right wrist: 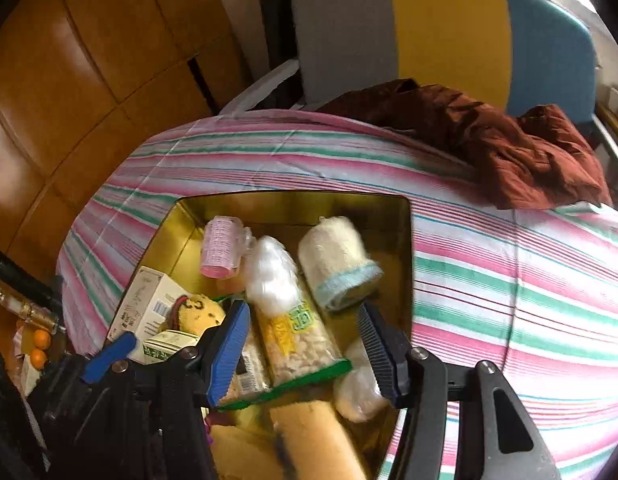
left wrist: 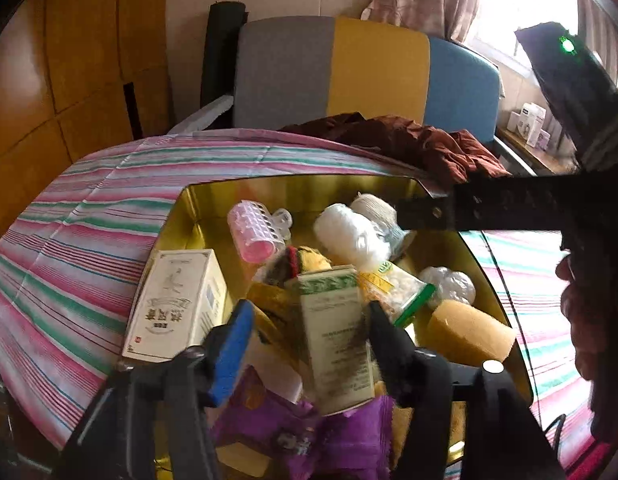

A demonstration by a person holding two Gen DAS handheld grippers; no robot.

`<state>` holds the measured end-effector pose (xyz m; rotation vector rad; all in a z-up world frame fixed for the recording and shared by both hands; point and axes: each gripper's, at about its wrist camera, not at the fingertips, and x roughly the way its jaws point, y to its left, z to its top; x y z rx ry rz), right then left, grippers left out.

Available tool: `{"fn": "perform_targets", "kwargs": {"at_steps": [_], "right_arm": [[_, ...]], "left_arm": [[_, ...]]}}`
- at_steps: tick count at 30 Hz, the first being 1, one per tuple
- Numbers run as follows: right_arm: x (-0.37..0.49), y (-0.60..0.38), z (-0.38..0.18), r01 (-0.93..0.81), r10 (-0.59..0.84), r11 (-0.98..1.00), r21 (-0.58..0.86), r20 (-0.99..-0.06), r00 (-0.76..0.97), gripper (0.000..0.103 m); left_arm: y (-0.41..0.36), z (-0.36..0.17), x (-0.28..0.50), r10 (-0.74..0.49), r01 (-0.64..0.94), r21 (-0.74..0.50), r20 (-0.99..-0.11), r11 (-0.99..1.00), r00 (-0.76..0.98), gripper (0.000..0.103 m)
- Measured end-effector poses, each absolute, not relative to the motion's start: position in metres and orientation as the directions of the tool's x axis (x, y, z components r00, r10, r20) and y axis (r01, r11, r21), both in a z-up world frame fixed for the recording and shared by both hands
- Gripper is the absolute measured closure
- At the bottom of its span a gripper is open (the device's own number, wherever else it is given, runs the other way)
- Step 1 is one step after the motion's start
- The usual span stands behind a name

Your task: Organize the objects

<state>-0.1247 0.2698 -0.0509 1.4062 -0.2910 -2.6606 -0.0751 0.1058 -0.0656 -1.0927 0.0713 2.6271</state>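
Note:
A gold tin (left wrist: 293, 188) (right wrist: 293, 204) stands on the striped tablecloth, full of small items. My left gripper (left wrist: 309, 308) is open over its near end. A green-and-white carton (left wrist: 337, 340) lies blurred between its fingers, with a gap to the blue left pad (left wrist: 233, 352). My right gripper (right wrist: 301, 310) is open above a clear bag of pale beans (right wrist: 297, 344), and its pads do not press it. Also in the tin are a pink hair roller (left wrist: 257, 232) (right wrist: 221, 246), a white box (left wrist: 177, 304), a cream roll (right wrist: 337, 260), a yellow sponge (left wrist: 469, 332) and a purple packet (left wrist: 309, 432).
A rust-brown cloth (left wrist: 429, 148) (right wrist: 529, 152) is heaped at the table's far edge, before a grey, yellow and blue chair back (left wrist: 369, 68). Wooden panels stand to the left. The right tool's black bar (left wrist: 509, 204) crosses the tin's far right corner, by a hand (left wrist: 589, 320).

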Motion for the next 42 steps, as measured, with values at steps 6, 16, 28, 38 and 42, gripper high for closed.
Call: {"fn": "perform_targets", "kwargs": {"at_steps": [6, 16, 28, 38, 42], "right_arm": [[-0.097, 0.265, -0.040, -0.029, -0.090, -0.990, 0.136, -0.785, -0.613, 0.046], [-0.048, 0.248, -0.032, -0.116, 0.071, -0.993, 0.012, -0.724, -0.686, 0.044], [-0.010, 0.232, -0.042, -0.171, 0.149, -0.985, -0.037, -0.689, -0.709, 0.044], [-0.005, 0.211, -0.036, -0.135, 0.138, -0.989, -0.057, -0.671, -0.728, 0.044], [-0.006, 0.207, -0.037, -0.129, 0.136, -0.990, -0.061, -0.674, -0.726, 0.044]], "left_arm": [[0.100, -0.050, -0.069, 0.236, -0.266, -0.059, -0.666, -0.962, -0.707, 0.022], [0.084, -0.012, -0.045, 0.225, -0.242, -0.051, -0.593, -0.969, -0.773, 0.001], [0.068, -0.008, -0.022, 0.115, -0.158, 0.019, -0.604, -0.987, -0.789, 0.000], [0.057, 0.000, -0.008, 0.138, -0.153, -0.025, -0.586, -0.988, -0.798, 0.000], [0.056, 0.002, -0.005, 0.138, -0.158, -0.018, -0.581, -0.987, -0.802, 0.000]]}}
